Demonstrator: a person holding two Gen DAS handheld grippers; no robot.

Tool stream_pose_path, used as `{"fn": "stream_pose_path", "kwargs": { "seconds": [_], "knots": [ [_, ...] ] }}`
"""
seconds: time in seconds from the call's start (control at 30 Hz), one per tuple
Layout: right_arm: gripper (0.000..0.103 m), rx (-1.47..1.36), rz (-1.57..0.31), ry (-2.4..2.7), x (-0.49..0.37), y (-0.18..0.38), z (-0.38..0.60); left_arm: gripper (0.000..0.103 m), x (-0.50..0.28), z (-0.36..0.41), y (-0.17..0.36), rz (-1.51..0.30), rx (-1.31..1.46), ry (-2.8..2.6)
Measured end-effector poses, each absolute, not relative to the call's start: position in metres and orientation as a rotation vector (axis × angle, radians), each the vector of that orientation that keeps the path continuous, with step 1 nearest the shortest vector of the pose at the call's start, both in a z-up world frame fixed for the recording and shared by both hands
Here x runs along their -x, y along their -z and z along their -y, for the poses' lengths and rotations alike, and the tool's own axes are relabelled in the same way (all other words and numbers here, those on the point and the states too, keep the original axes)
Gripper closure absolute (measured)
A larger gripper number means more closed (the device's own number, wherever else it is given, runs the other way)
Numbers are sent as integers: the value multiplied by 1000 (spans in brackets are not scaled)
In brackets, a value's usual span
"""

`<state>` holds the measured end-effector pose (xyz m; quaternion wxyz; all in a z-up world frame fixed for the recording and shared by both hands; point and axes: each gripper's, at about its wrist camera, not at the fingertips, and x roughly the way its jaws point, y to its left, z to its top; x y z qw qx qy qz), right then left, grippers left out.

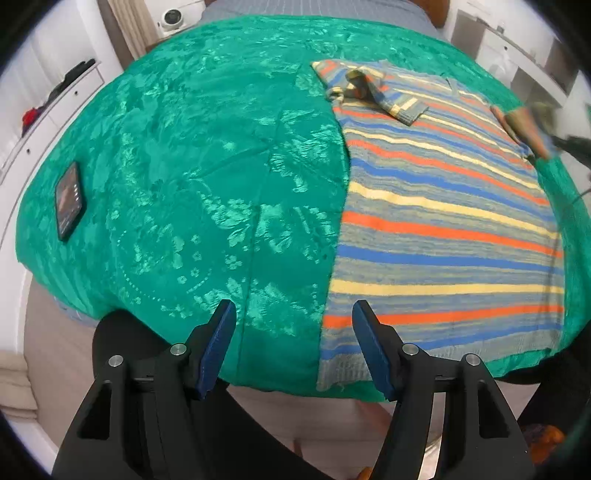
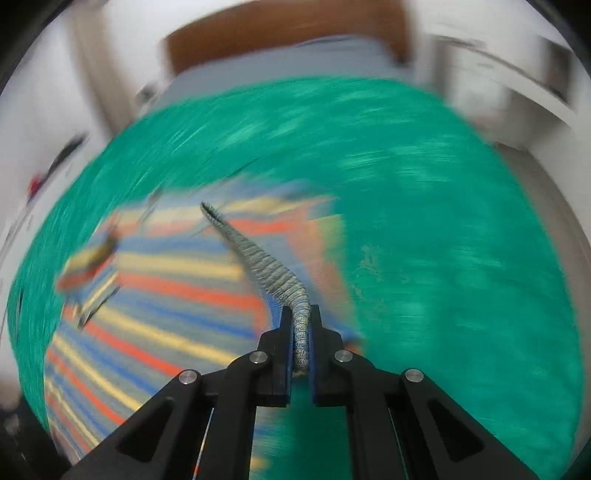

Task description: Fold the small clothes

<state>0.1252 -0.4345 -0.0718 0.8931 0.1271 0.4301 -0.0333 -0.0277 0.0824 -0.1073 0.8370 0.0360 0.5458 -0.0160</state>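
A small knitted sweater [image 1: 443, 206] with blue, orange and yellow stripes lies flat on a green patterned bedspread [image 1: 207, 177]. Its left sleeve [image 1: 384, 92] is folded in across the chest. My left gripper [image 1: 293, 314] hangs open above the hem's near left corner, nothing between its blue pads. My right gripper [image 2: 301, 325] is shut on the ribbed grey cuff [image 2: 273, 273] of the other sleeve, which rises off the sweater [image 2: 155, 291]; that view is heavily blurred. In the left wrist view the right gripper [image 1: 554, 136] shows as a blur at the sweater's far right.
A dark phone [image 1: 68, 201] lies on the bedspread at the left. White drawers [image 1: 44, 110] stand to the left of the bed, white shelves [image 1: 524, 62] at the back right. A white device [image 1: 171, 18] sits behind the bed. A person's legs [image 1: 332, 424] are below the near edge.
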Motion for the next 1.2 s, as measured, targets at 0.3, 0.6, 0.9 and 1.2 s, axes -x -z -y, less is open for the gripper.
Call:
{"fn": "stream_pose_path", "kwargs": {
  "seconds": [0.3,0.6,0.9,1.2],
  "knots": [
    [97,-421,-987,295,-66,127,537,35,20,-34,100,-1157,-128,121],
    [95,-572,-963,333,-45,161,560,35,9,-33,94,-1141,-216,88],
    [45,-456,-874,389,8,112,536,27,-90,17,32,-859,-331,315],
    [45,-506,-874,200,47,119,460,35,-186,81,147,-1041,-704,477]
  ]
}}
